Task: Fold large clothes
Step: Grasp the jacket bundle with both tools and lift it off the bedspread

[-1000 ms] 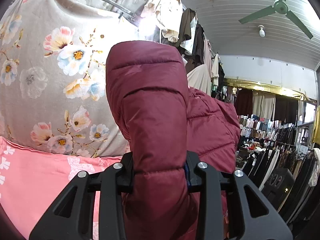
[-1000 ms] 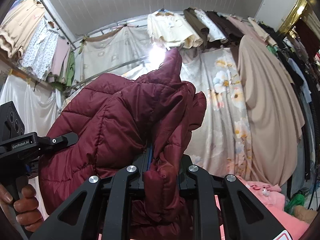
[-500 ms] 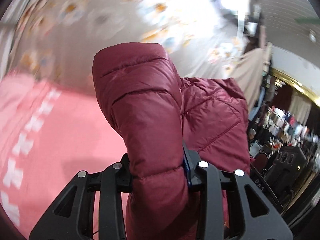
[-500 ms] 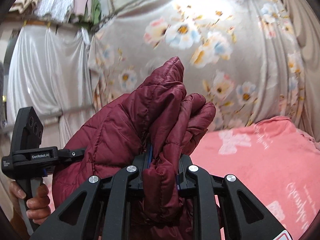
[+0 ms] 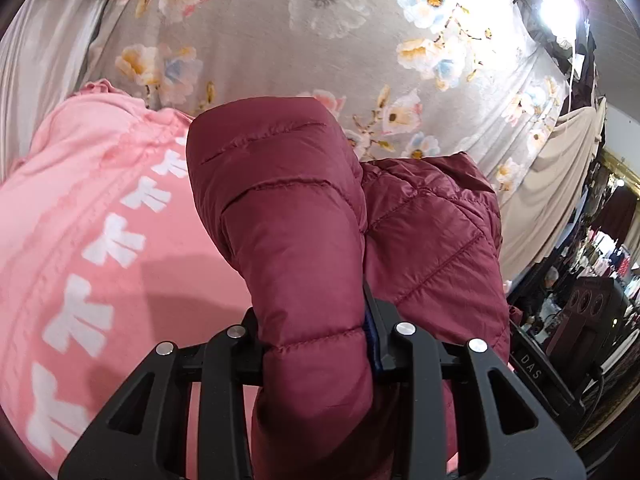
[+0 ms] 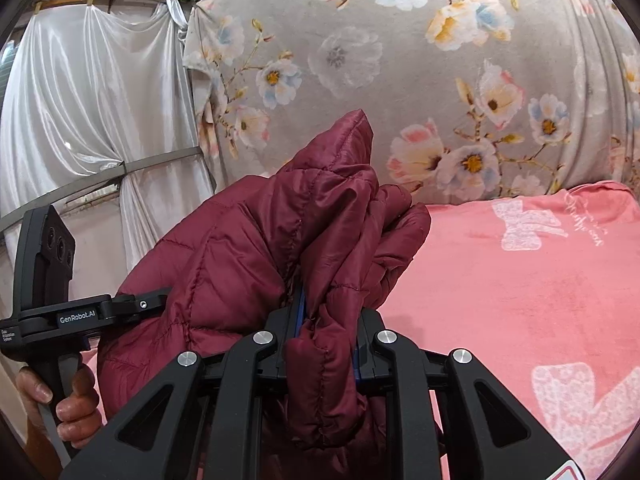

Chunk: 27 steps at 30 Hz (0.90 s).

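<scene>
Now, left gripper [image 5: 316,344]: fingers clamping on the jacket [image 5: 296,216].
Right gripper [image 6: 324,344]: fingers pinching bunched jacket folds, lower centre, over the pink blanket [image 6: 520,280].

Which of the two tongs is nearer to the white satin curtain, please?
Left. In the right wrist view, the left tongs hold the maroon jacket just before the white curtain; the right tongs grip it further right.
</scene>
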{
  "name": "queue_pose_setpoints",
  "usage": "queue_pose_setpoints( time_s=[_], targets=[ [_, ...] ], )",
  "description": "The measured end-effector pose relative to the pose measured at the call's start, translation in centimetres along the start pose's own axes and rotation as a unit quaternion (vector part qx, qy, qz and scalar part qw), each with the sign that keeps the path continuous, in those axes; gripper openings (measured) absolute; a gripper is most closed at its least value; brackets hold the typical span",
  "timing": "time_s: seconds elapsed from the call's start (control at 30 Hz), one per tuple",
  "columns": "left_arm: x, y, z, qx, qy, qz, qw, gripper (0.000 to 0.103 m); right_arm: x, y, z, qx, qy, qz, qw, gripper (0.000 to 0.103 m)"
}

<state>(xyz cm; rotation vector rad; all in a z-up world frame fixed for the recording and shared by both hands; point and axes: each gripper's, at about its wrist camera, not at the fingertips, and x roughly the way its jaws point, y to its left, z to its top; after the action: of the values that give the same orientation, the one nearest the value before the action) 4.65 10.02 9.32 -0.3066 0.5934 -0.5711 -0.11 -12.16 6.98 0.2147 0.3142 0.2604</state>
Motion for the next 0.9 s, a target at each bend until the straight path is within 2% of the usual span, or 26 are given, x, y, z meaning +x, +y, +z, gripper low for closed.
queue_pose_setpoints(
  time_s=[0.07, 0.17, 0.3, 0.33, 0.4, 0.5, 0.6, 0.73, 0.9],
  targets=[
    [0.0, 1.1, 0.5, 0.005, 0.003, 0.010, 0.9999, 0.032, 1.4, 0.5, -0.1, 0.012, 0.013, 0.016, 1.000, 0.018],
    [-0.3, 3.0, 1.6, 0.002, 0.016, 0.026, 0.9995, 0.032, 1.3, 2.2, -0.5, 0.010, 0.024, 0.049, 0.998, 0.018],
    [-5.0, 2.5, 1.9, 0.040, 0.043, 0.063, 0.9963, 0.032, -1.3, 4.9, -1.4, 0.024, 0.020, 0.123, 0.992, 0.018],
    [-6.0, 2.2, 1.8, 0.047, 0.046, 0.071, 0.9953, 0.032, -1.7, 5.2, -1.4, 0.027, 0.016, 0.130, 0.991, 0.018],
    [-8.8, 1.1, 1.7, 0.066, 0.045, 0.086, 0.9930, 0.032, -1.7, 5.3, -1.2, 0.028, 0.007, 0.129, 0.991, 0.018],
    [-10.0, -0.2, 2.1, 0.087, 0.025, 0.103, 0.9906, 0.032, 0.1, 4.1, -0.7, 0.026, 0.001, 0.100, 0.995, 0.018],
    [-7.7, 0.3, 2.5, 0.083, 0.010, 0.102, 0.9913, 0.032, 2.9, 2.4, -0.4, 0.022, 0.011, 0.061, 0.998, 0.018],
    [-1.3, 2.9, 3.0, 0.049, 0.022, 0.078, 0.9955, 0.032, 6.5, 0.3, -0.4, 0.015, 0.020, 0.014, 1.000, 0.018],
    [5.0, 5.2, 3.8, 0.038, 0.035, 0.060, 0.9969, 0.031, 10.1, -1.3, -0.2, 0.020, 0.017, -0.009, 1.000, 0.018]
  ],
)
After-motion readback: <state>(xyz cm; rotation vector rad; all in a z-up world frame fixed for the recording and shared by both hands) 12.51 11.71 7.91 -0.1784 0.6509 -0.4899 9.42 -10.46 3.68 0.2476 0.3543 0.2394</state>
